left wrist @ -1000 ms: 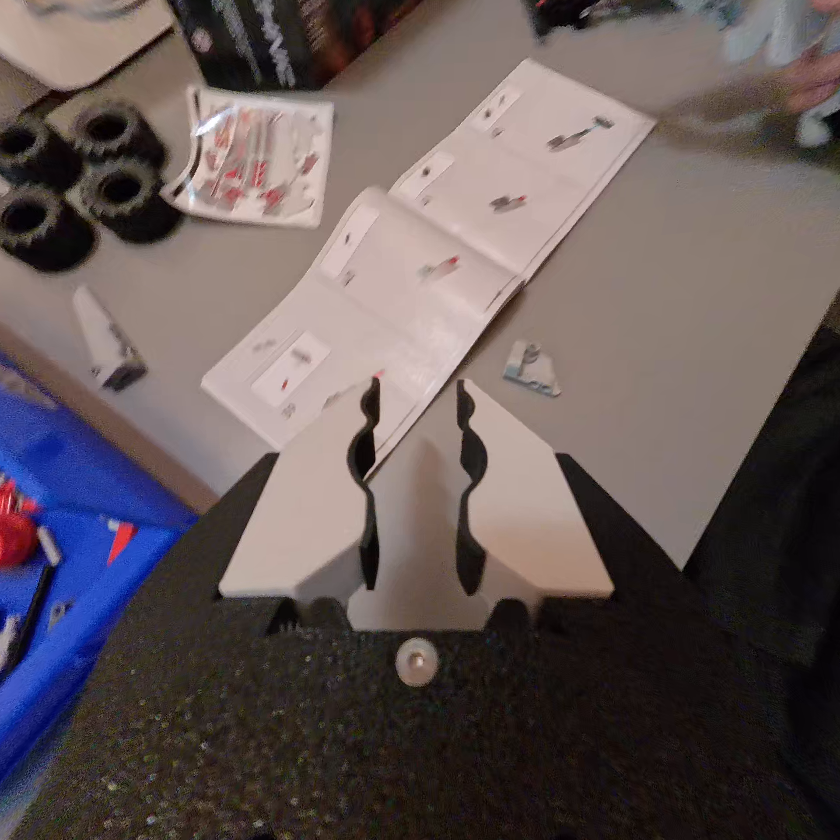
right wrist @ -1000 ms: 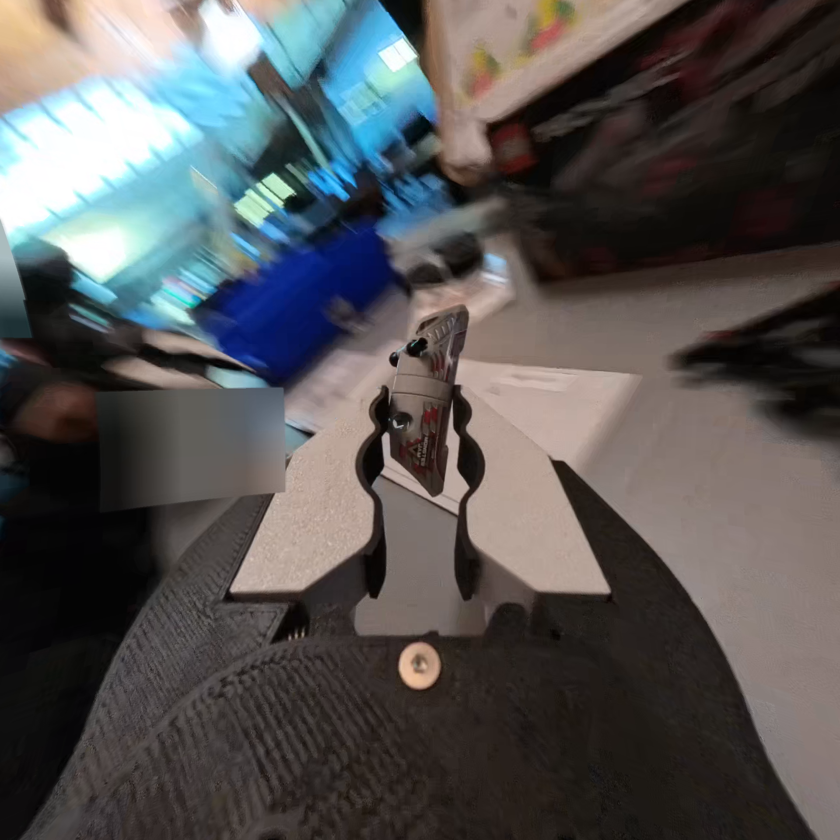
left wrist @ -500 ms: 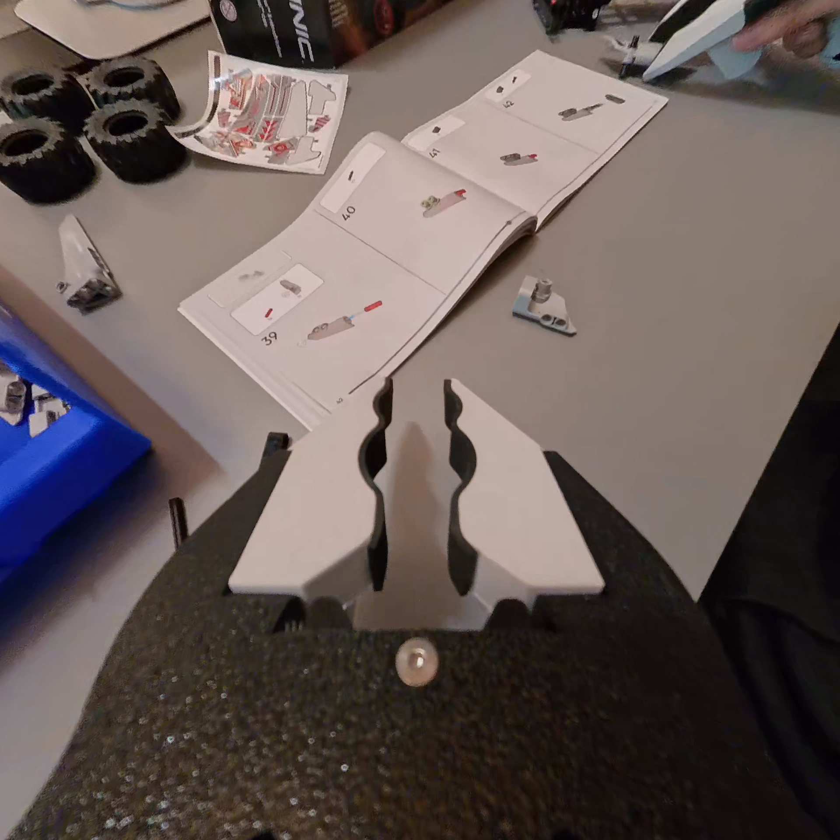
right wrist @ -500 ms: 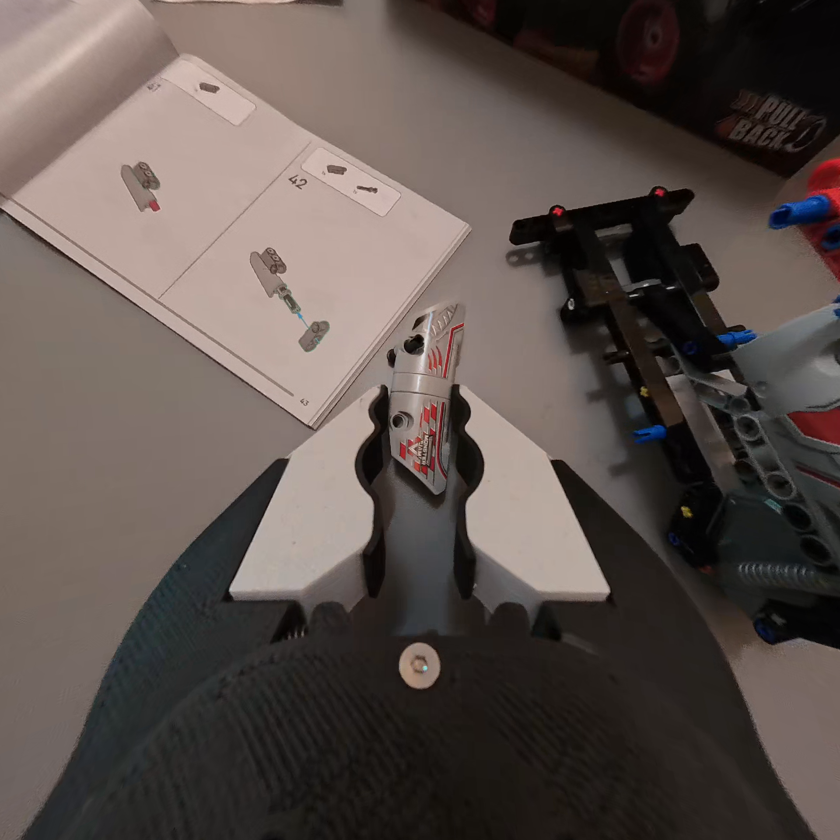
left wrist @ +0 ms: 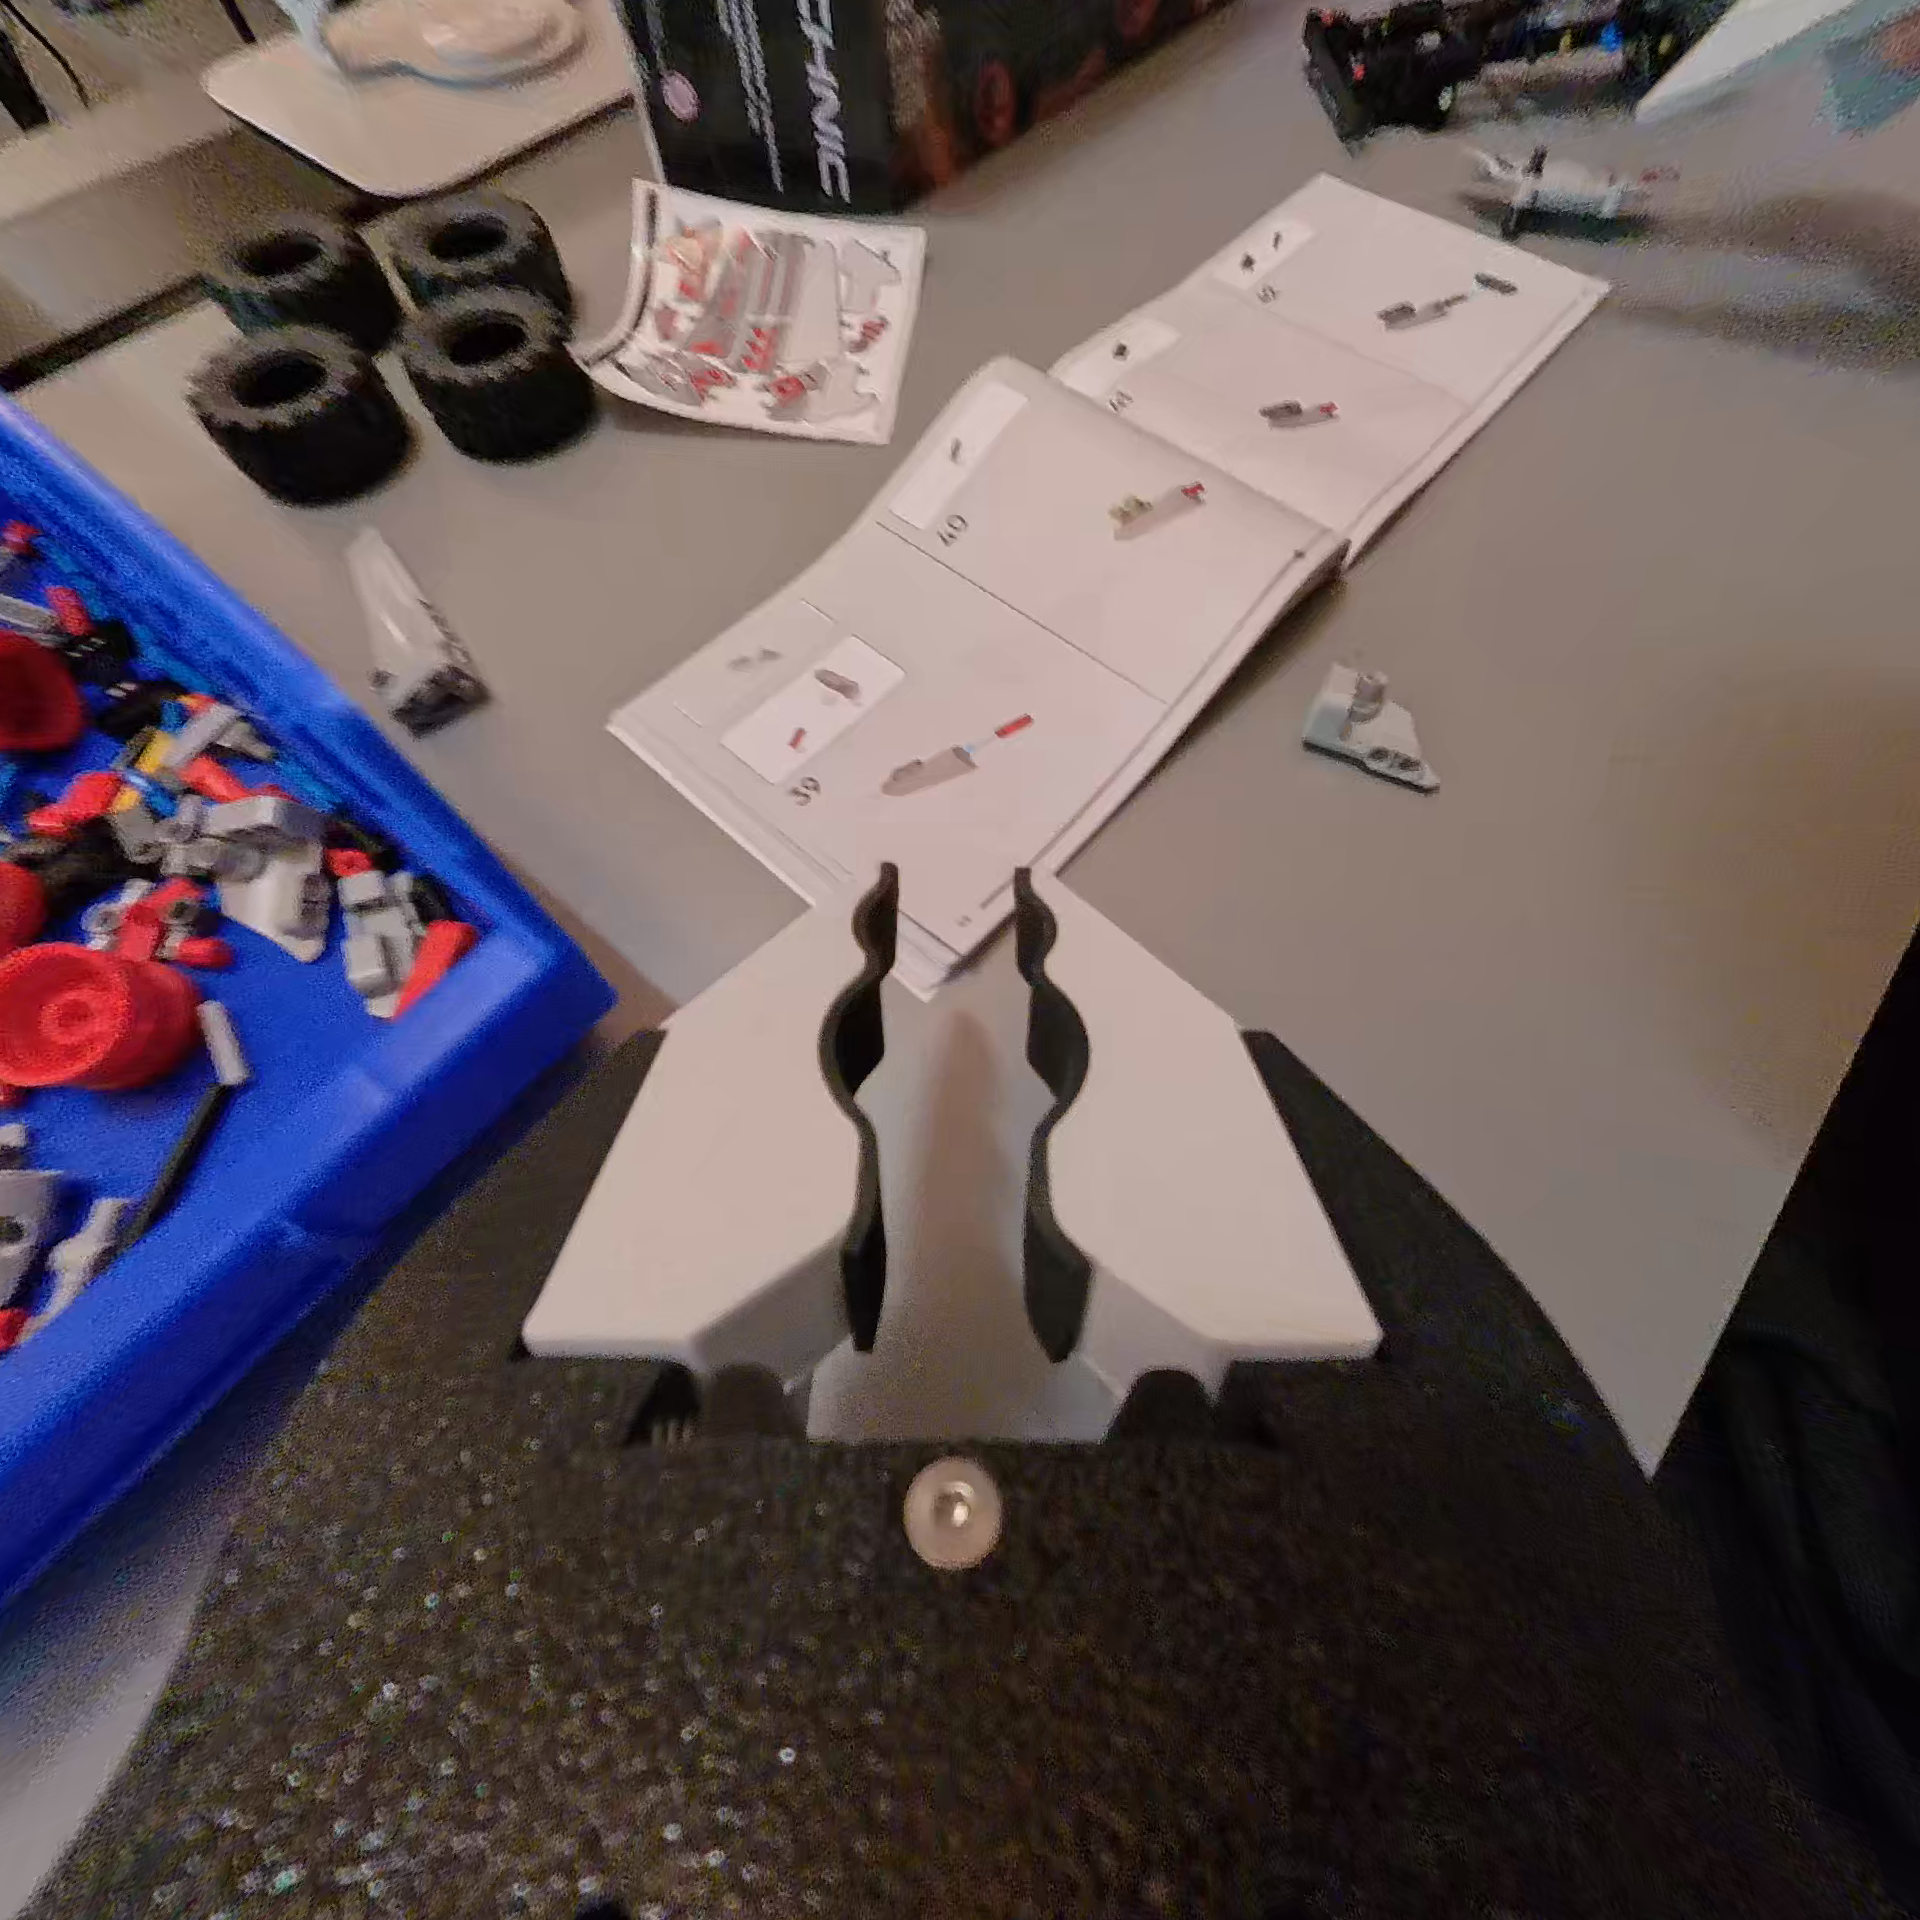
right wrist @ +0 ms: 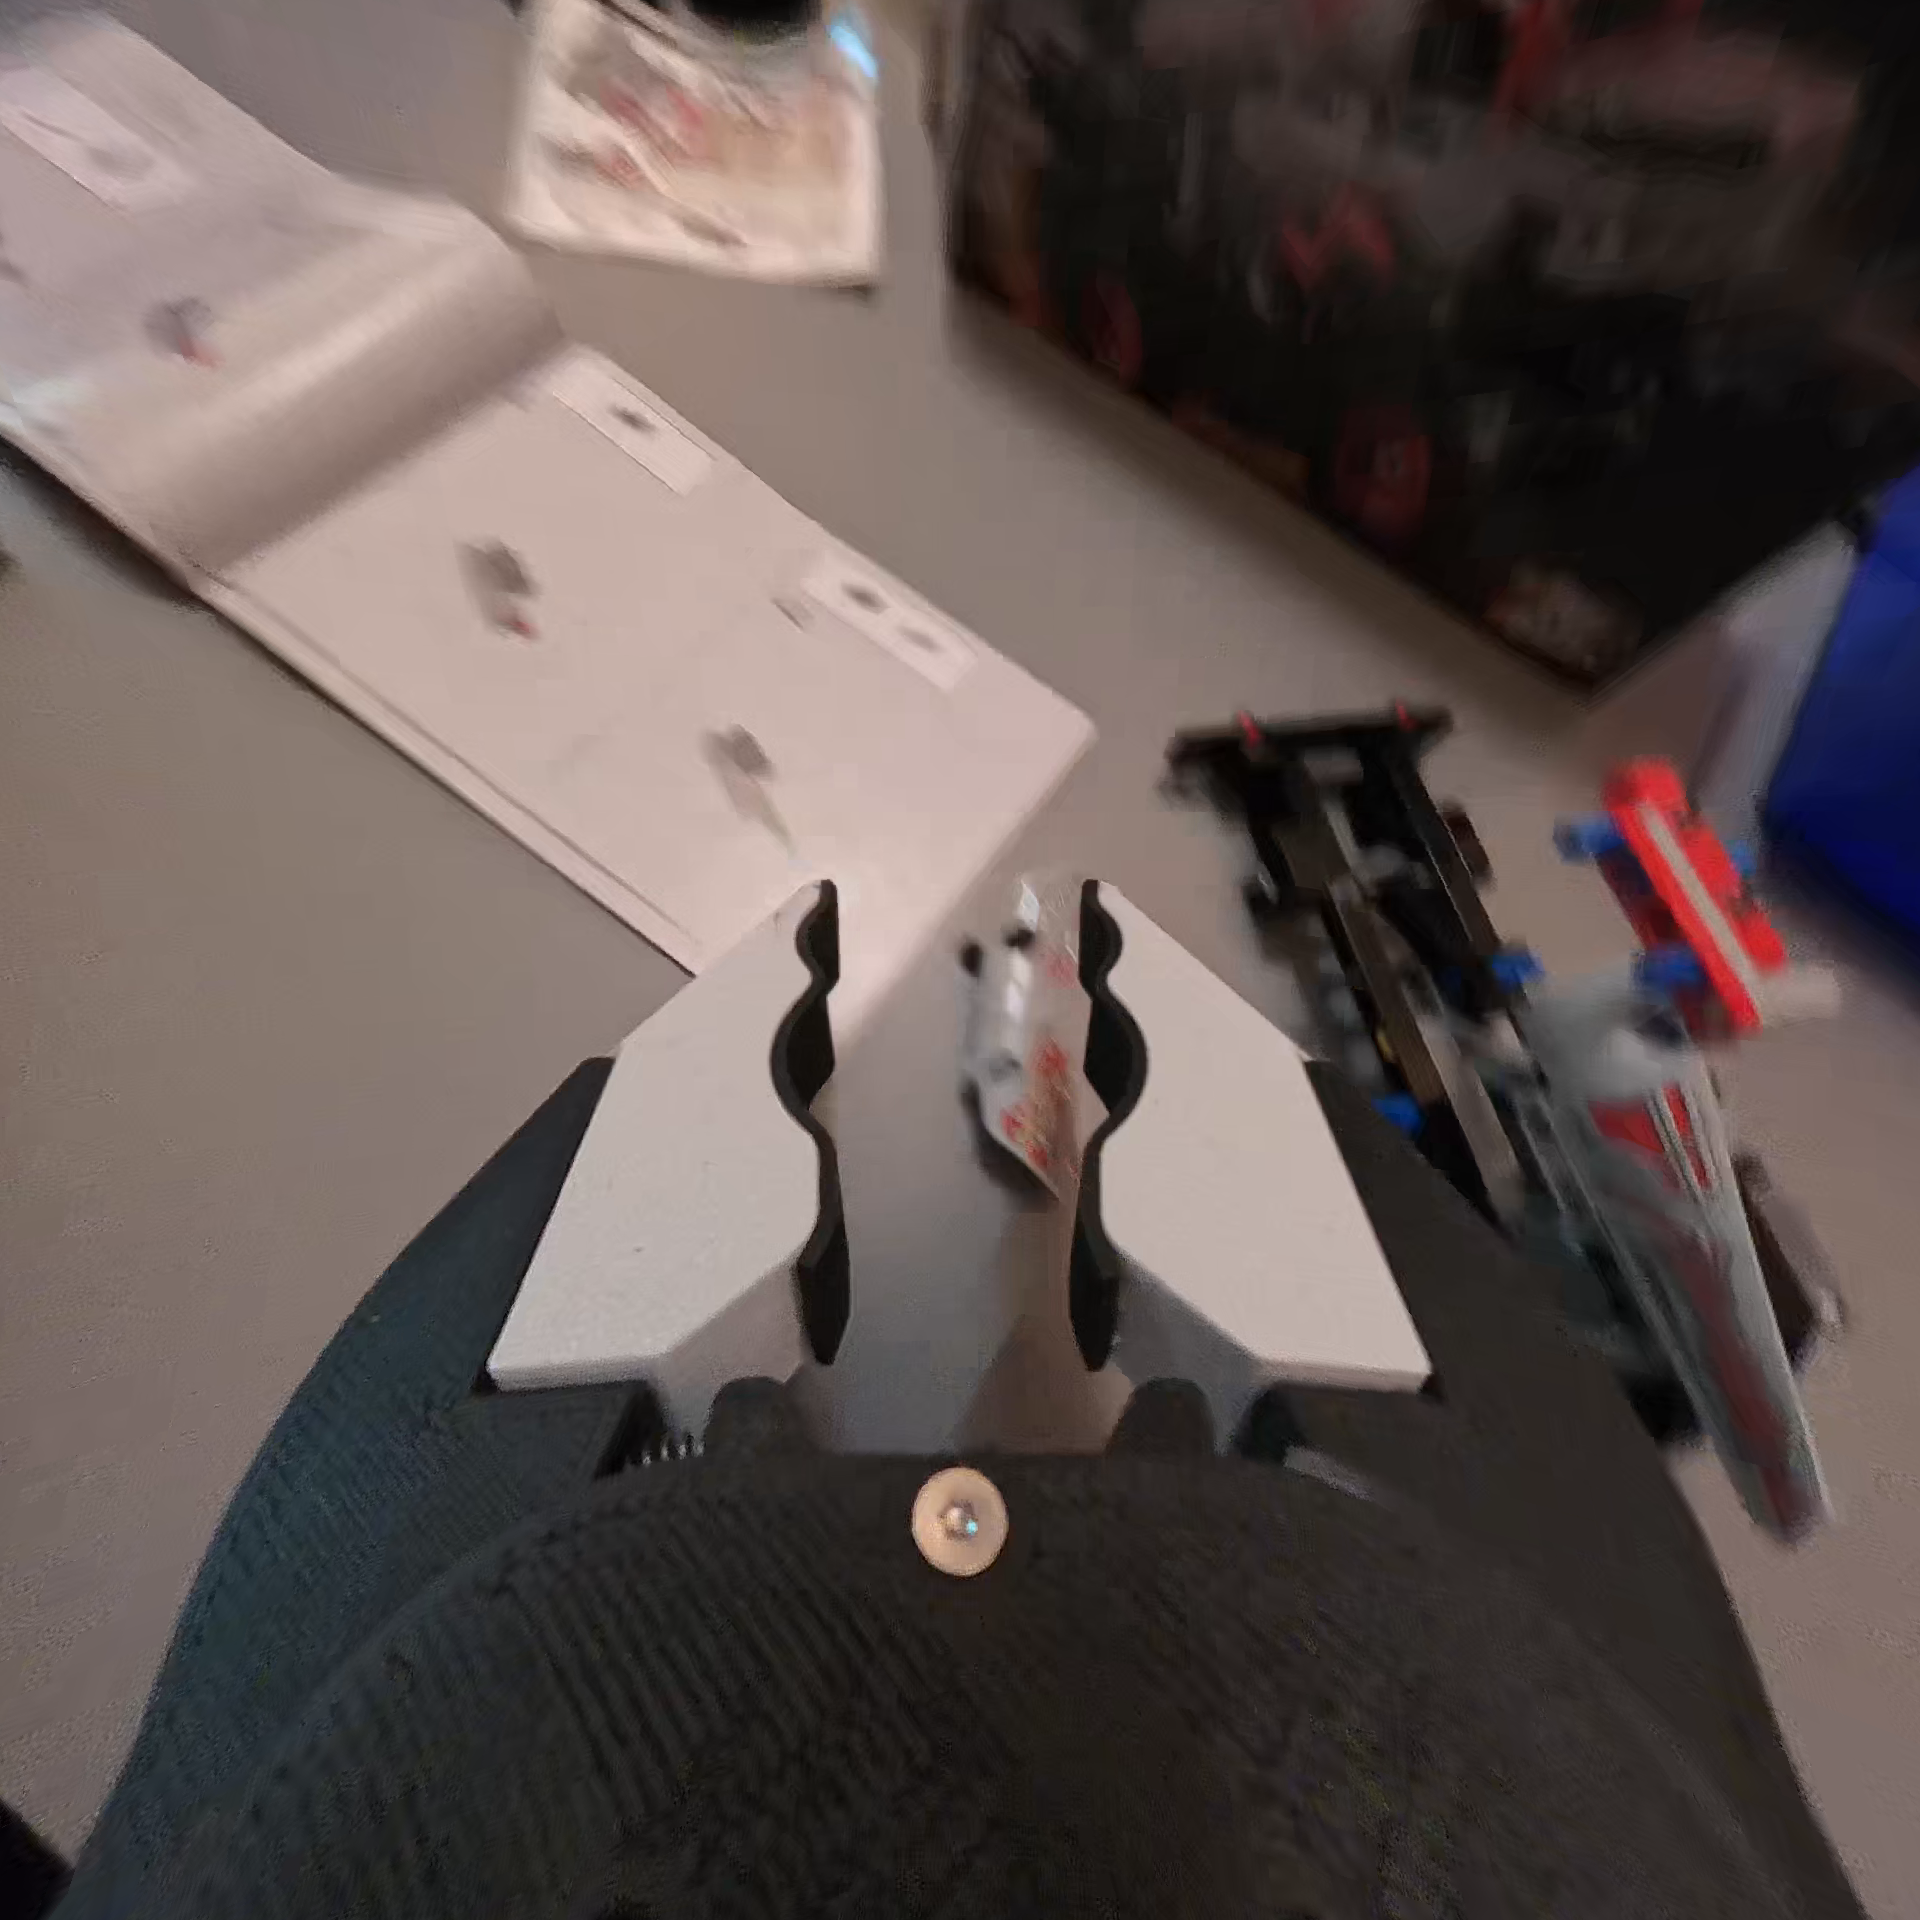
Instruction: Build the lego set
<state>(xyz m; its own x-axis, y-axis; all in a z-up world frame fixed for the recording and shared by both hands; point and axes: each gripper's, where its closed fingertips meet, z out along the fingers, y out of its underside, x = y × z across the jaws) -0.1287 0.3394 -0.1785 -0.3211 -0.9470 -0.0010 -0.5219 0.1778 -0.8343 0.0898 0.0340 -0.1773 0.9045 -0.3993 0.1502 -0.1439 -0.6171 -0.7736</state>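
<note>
My right gripper [right wrist: 957, 890] is open low over the table. A grey panel with red stickers [right wrist: 1023, 1039] lies between its fingers, close to the right finger [right wrist: 1107, 997], with a clear gap to the left one. The black chassis with a grey and red body [right wrist: 1371, 883] lies just to its right. My left gripper [left wrist: 955, 878] is open and empty, with its fingers a little apart above the near corner of the open instruction booklet [left wrist: 1039, 623]. The panel also shows far off in the left wrist view [left wrist: 1548, 187].
A blue bin [left wrist: 561, 997] of loose red and grey parts is at the left. Several black tyres [left wrist: 384, 343], a sticker sheet [left wrist: 769, 312] and the black box [left wrist: 831, 83] lie behind. A small grey part [left wrist: 1366, 727] and a white panel [left wrist: 410, 644] lie loose. My hands' fingertips stand some 40 cm from each other.
My right gripper opened and the stickered panel left its grasp; it now lies by the right finger. My left gripper narrowed a second ago and swung left, which brought the blue bin into view.
</note>
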